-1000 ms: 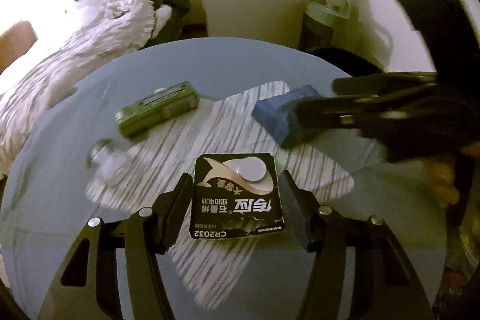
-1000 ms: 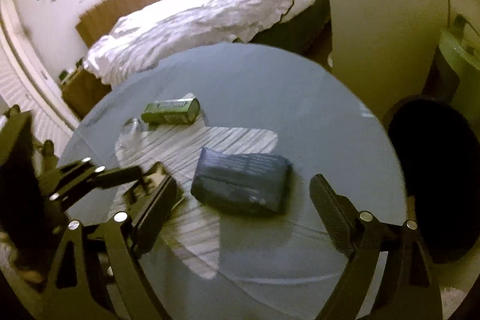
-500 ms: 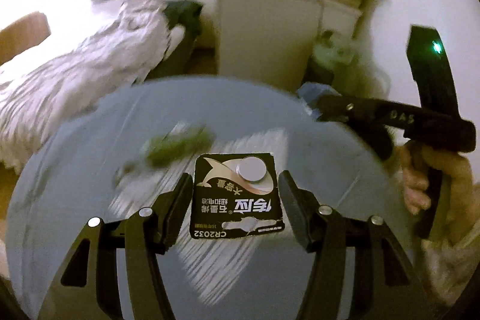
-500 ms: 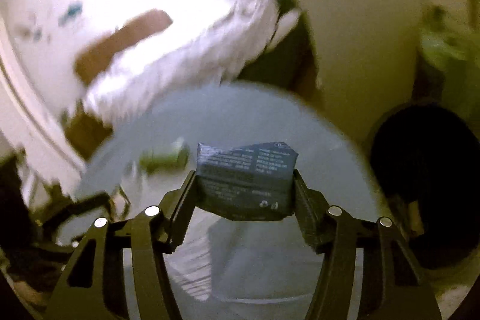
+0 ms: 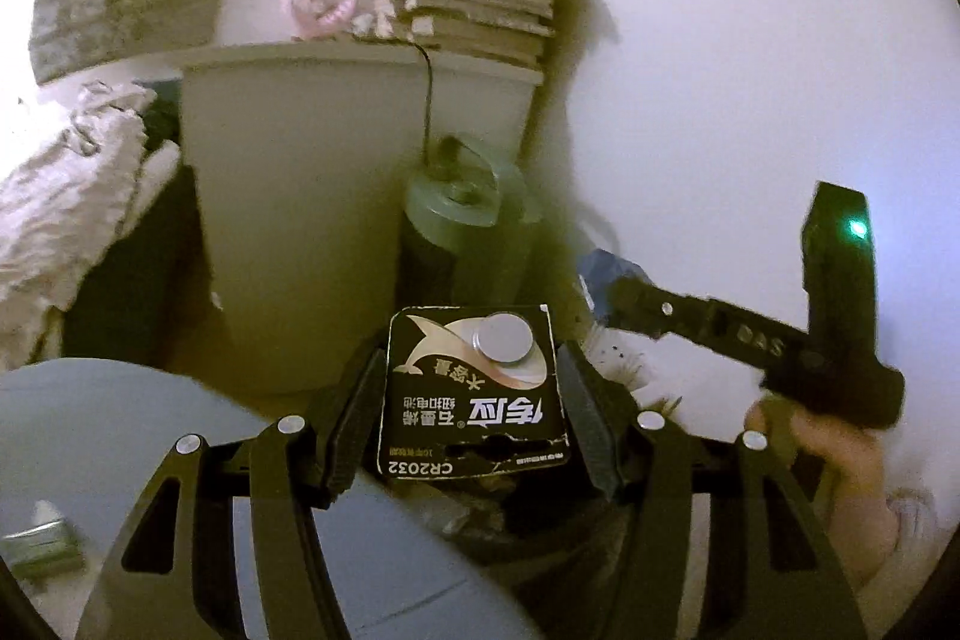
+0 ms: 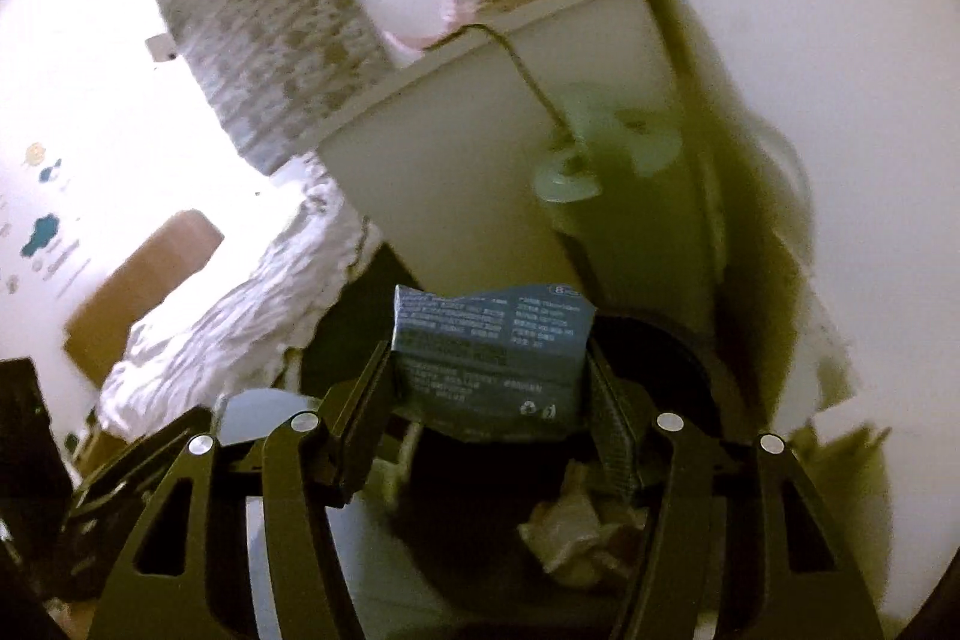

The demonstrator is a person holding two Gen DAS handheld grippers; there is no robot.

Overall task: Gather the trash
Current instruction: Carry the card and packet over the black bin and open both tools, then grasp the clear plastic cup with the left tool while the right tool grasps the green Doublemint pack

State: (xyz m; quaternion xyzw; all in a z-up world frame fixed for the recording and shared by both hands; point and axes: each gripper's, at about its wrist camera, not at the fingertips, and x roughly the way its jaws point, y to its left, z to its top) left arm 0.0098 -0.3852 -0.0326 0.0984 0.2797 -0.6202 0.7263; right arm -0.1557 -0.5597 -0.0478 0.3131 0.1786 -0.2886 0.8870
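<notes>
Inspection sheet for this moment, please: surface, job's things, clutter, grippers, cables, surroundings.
Surface: round grey table, mostly bare.
Job's things: CR2032 battery card; blue packet; dark trash bin holding crumpled paper.
Clutter: green pack on the table.
Grippers: left gripper shut on the card; right gripper shut on the packet, over the bin.
Cables: thin cord down the white cabinet.
Surroundings: stacked books, rumpled bedding.

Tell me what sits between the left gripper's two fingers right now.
The black battery card, a coin cell under its blister, fills the gap of the left gripper; both pads press its edges. The left wrist view shows it.
</notes>
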